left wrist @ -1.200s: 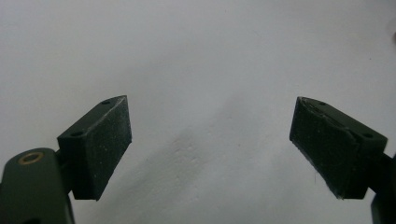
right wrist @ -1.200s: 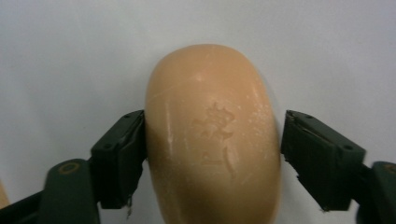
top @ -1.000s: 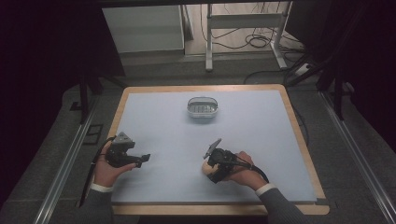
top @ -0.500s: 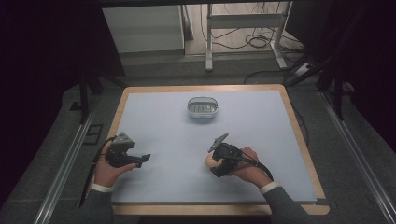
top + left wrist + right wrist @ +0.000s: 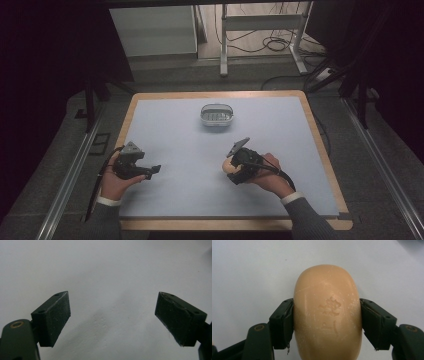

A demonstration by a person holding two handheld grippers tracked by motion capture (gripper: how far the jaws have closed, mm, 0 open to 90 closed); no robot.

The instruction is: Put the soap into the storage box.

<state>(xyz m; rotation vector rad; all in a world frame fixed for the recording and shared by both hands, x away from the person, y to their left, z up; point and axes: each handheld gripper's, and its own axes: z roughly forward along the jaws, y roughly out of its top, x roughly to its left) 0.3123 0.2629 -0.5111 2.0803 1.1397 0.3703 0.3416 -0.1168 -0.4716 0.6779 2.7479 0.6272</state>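
Pinching a peach-coloured bar of soap across its short width, the right gripper has one black pad pressed flat on each long side. In the right gripper view the bar's long axis runs straight away from the camera, along the line of the jaws, with its rounded far end pointing out over the pale mat. The near end is cut off by the bottom edge of that view. An embossed mark sits on the upper face, too shallow to read.

In the high view the soap shows as a small pale patch at the left end of the right gripper, over the near right part of the mat; the hand and gripper body hide most of it, and whether it touches the mat cannot be told. A small grey basket stands well apart near the far edge, its contents hard to make out.

The left gripper has its jaws spread wide over bare mat; it appears at the near left.
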